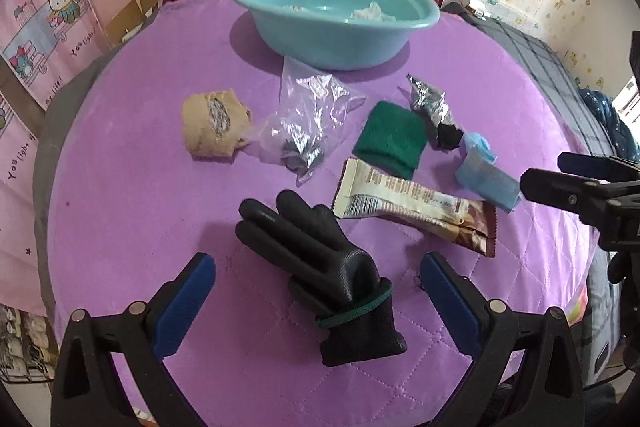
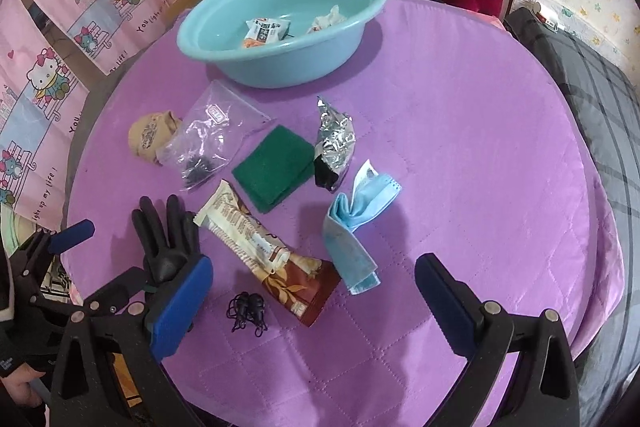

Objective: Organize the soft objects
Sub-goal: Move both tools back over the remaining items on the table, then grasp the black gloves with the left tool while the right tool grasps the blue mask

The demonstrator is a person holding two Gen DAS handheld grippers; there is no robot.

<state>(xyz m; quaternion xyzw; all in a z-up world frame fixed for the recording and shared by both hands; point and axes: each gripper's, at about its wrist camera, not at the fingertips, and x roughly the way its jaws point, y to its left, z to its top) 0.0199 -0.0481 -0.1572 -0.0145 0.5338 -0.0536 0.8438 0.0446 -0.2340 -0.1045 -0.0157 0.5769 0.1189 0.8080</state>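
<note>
I held my left gripper (image 1: pixel 318 307) wide, jaws either side of the black glove (image 1: pixel 320 267) at 6 o'clock, ready to pinch it for the basin (image 1: pixel 280 39) at 12; my right gripper (image 2: pixel 314 301) hung open, empty, over the wrapper (image 2: pixel 260 247)

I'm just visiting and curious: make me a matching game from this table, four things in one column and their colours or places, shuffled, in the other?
Things:
1. glove
2. folded cloth
3. face mask
4. basin

Descriptions:
A. dark green, mid-table
B. turquoise, at the far edge, holding wrappers
C. black, between the open fingers of the left gripper
D. light blue, crumpled beside the snack wrapper

Pairs: 1-C, 2-A, 3-D, 4-B
</note>
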